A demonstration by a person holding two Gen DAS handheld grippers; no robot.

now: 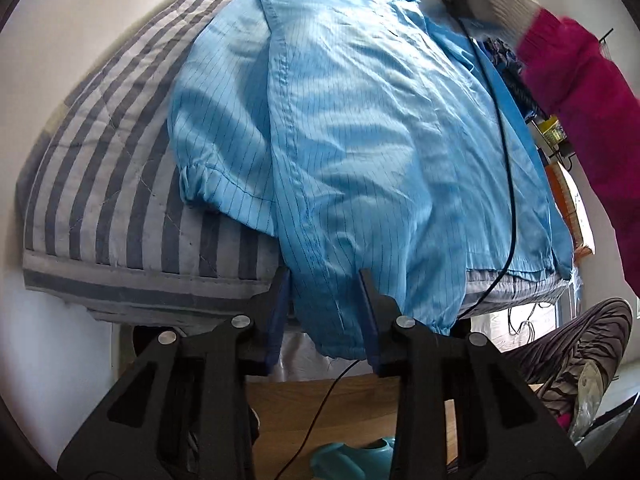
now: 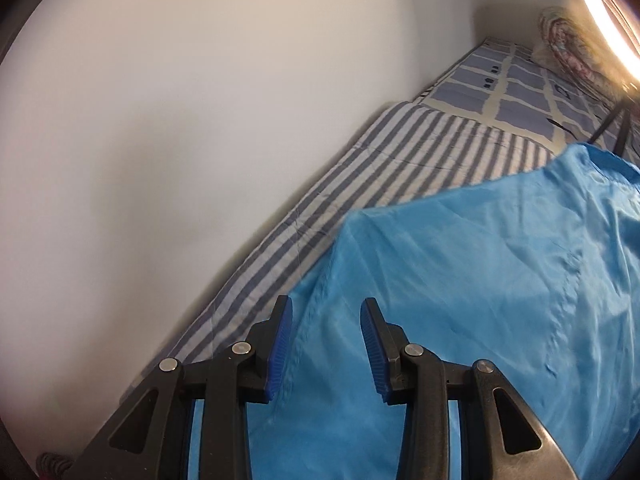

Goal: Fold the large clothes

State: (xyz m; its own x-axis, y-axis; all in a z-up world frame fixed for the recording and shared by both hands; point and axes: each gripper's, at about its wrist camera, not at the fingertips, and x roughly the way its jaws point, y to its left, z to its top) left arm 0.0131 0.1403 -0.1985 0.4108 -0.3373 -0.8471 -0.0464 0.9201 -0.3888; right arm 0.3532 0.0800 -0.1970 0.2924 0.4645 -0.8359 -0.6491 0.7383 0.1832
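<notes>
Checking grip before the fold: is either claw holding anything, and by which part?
Nothing is held. The left claw stands open around the blue garment's hanging end; the right claw hovers open over it.

A light blue pinstriped garment point(image 1: 360, 128) lies on grey-and-white striped bedding point(image 1: 112, 152), beside a magenta sleeve point(image 1: 580, 92).

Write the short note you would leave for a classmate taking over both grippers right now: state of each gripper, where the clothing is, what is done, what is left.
Left gripper: jaws apart, astride the hanging end of the blue garment; not pinching it.
Right gripper: jaws apart over another part of the garment; nothing held.
Garment: spread on the striped bedcover, one cuffed sleeve lying out to the side, the bottom end hanging over the bed edge. A black cable runs across it.
Done: laid out; no fold visible.
Left: move the cable, fold the sleeves in, then fold the body.
</notes>
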